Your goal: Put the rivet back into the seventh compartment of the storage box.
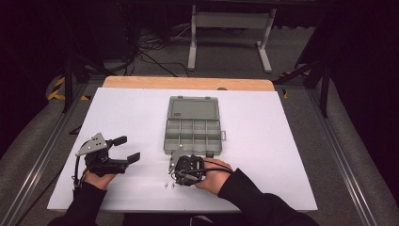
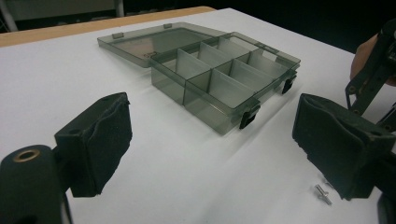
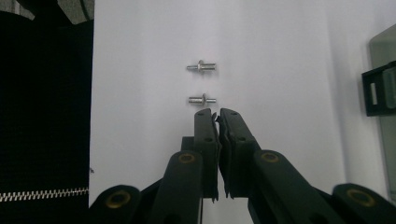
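Right gripper [image 3: 215, 113] pressed together, empty, just short of two small screws [image 3: 202, 99] on the near tabletop [image 1: 282, 141] | left gripper [image 1: 128, 148] spread, waiting | open organizer box [image 1: 193, 129] beyond, ready for sorting

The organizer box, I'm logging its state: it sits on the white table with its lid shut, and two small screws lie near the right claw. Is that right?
Not quite: the lid is open, lying flat behind the box, whose empty compartments show in the left gripper view. The rest holds: the box sits on the white table, and two small screws lie just ahead of the right claw.
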### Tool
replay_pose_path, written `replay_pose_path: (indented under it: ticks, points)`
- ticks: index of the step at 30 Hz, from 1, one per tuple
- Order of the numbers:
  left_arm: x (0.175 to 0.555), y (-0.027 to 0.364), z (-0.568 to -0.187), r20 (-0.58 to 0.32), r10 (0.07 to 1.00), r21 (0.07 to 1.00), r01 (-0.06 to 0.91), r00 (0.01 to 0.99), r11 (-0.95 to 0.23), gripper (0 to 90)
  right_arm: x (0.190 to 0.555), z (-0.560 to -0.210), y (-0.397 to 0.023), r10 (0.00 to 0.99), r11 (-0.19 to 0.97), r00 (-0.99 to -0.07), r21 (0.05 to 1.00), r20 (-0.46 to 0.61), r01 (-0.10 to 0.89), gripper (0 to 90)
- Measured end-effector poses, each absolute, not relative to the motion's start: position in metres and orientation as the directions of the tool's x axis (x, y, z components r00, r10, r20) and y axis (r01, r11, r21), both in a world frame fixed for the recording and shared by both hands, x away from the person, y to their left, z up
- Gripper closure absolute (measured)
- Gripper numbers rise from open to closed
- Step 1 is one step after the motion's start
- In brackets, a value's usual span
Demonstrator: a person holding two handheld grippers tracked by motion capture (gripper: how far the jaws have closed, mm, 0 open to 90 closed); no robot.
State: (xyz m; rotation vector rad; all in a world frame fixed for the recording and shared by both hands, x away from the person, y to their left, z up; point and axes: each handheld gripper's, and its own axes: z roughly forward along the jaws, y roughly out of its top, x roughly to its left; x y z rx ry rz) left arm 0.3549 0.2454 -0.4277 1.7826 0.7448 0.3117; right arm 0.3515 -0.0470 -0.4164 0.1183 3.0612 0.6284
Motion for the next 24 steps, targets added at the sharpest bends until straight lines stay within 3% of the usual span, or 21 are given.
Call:
replay_pose_path:
  ticks: [24]
  points:
    - [0.355,0.245,-0.428,-0.150,0.628,0.928,0.328,0.764,-0.177,12.5,0.378,-0.376,-0.071,0.165,0.872,-0.986,0.469,-0.013,0.139,86.4]
